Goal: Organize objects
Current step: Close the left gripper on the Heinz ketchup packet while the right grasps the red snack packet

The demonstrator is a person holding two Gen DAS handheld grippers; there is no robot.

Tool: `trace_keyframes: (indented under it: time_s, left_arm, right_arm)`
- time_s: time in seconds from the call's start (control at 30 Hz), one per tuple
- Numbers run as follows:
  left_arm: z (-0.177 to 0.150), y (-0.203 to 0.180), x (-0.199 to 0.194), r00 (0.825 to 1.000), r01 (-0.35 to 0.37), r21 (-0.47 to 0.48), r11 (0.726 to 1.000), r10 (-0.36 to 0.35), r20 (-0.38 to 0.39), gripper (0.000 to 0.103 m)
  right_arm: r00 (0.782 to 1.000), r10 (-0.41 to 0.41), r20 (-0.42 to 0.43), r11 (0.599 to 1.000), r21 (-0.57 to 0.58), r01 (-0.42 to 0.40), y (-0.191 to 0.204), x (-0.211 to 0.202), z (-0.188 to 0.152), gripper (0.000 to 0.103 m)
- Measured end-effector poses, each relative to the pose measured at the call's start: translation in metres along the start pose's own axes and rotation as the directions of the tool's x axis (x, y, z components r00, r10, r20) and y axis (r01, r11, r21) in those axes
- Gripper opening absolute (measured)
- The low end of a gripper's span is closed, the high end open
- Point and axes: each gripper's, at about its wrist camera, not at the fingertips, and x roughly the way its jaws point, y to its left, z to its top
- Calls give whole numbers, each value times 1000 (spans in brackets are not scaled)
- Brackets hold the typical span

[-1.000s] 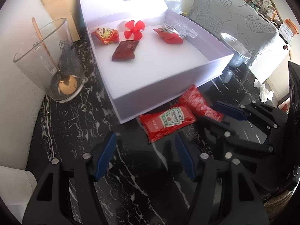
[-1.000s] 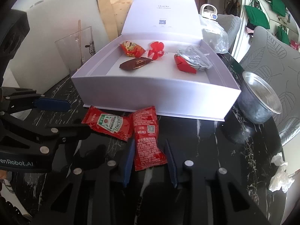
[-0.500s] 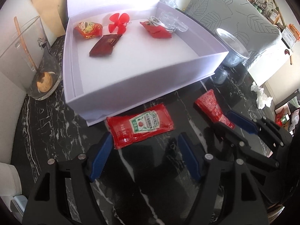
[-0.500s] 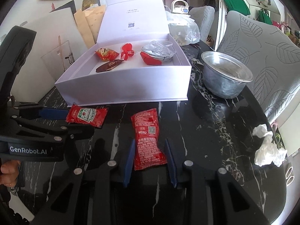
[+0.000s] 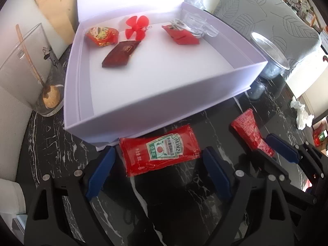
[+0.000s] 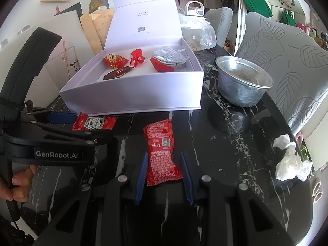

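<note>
Two red ketchup packets lie on the black marble table in front of an open white box. The label-up packet lies flat between the blue pads of my left gripper. Its jaws are opening and stand clear of the packet's ends. My right gripper is shut on the lower end of the second packet, which points away toward the box. Inside the box lie red snack packets, a dark brown packet and a red plastic propeller.
A glass holding a wooden spoon stands left of the box. A metal bowl sits to the box's right, and a crumpled tissue lies at the table's right edge. A person's hand holds the left gripper.
The right gripper dragged its packet rightward, off the label-up one. The left gripper came forward to the label-up packet and its jaws widened around it.
</note>
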Motion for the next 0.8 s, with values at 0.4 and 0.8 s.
trace_keyframes:
  time_s: [0.4,0.8]
  left_arm:
    - [-17,7,-16,999,45,3,999,-45,3,73]
    - [-56,23,-39,998,68,-13,998,-68,-9,73]
  right_arm:
    - [999,-36,-14,999,-29,35,10,-5,-8,32]
    - [996,-89,5,996,-17,89,22,-15,-23,25]
